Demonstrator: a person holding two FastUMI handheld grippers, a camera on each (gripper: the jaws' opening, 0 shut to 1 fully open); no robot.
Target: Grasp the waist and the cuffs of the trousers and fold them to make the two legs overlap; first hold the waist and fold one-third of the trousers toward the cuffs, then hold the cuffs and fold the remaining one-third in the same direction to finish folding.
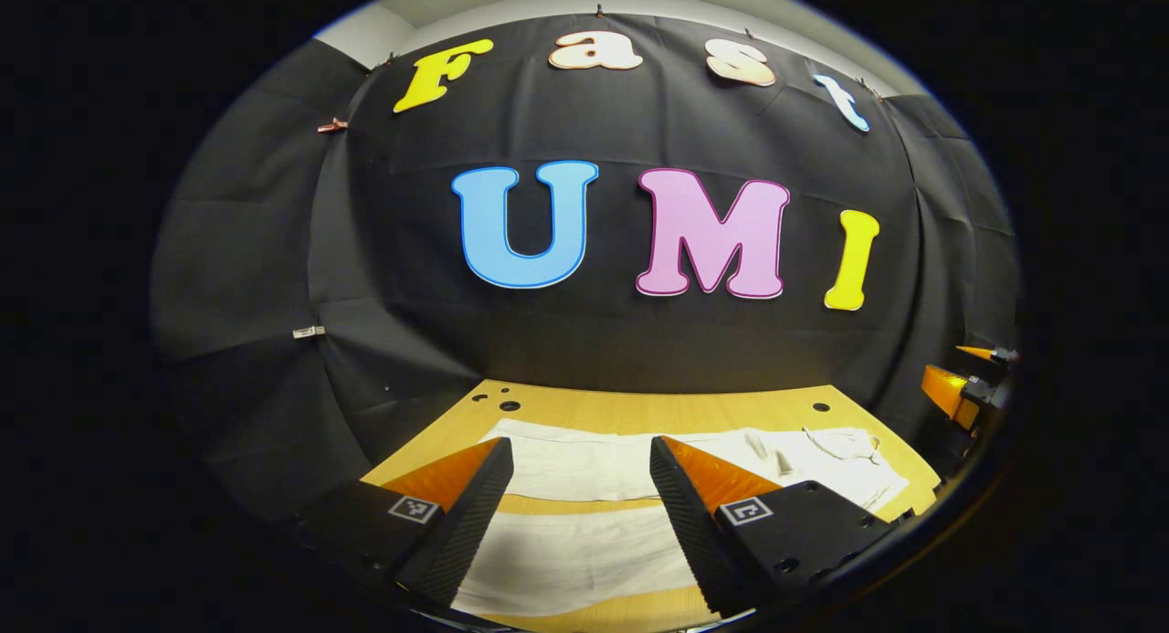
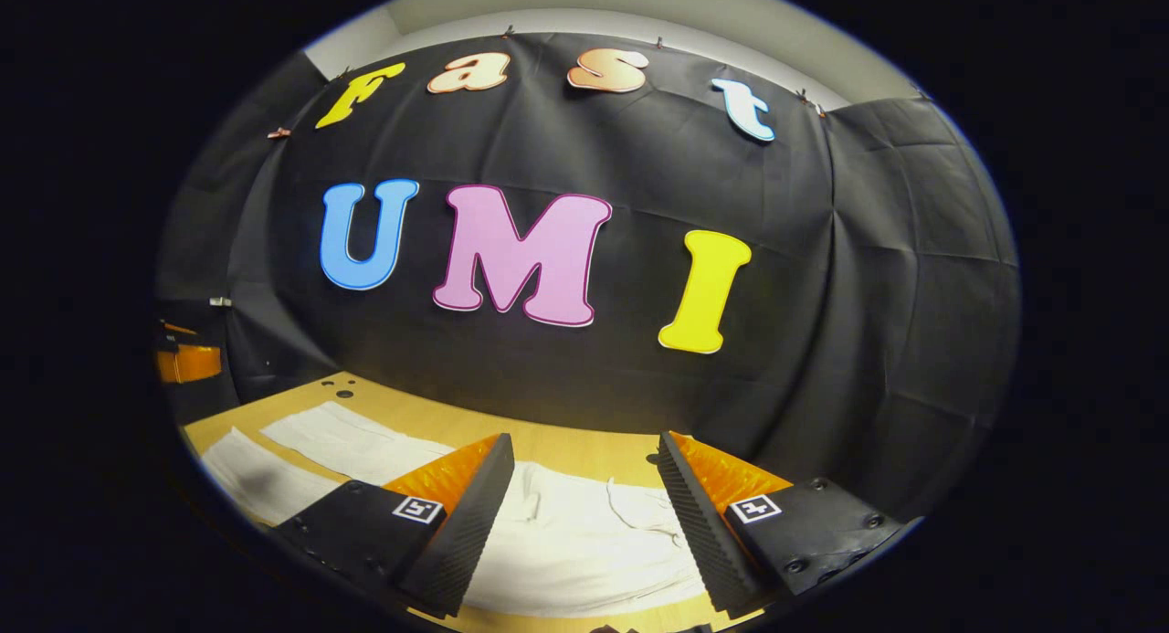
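Observation:
White trousers (image 1: 584,469) lie flat on the wooden table (image 1: 639,409), the two legs spread apart with a strip of wood between them. In the left gripper view my left gripper (image 1: 582,459) hovers open above the legs, nothing between its fingers. The waist with its drawstring (image 1: 845,446) lies at the right. In the right gripper view my right gripper (image 2: 584,455) stands open over the waist end (image 2: 584,532), where the drawstring (image 2: 639,510) shows; the legs (image 2: 347,441) run off to the left. The other gripper (image 1: 968,386) shows at the right edge of the left gripper view.
The table's back edge meets the black cloth wall. Small round holes (image 1: 508,405) mark the tabletop near the back left, and another hole (image 1: 820,406) sits at the back right. Part of the left gripper (image 2: 187,359) shows at the far left of the right gripper view.

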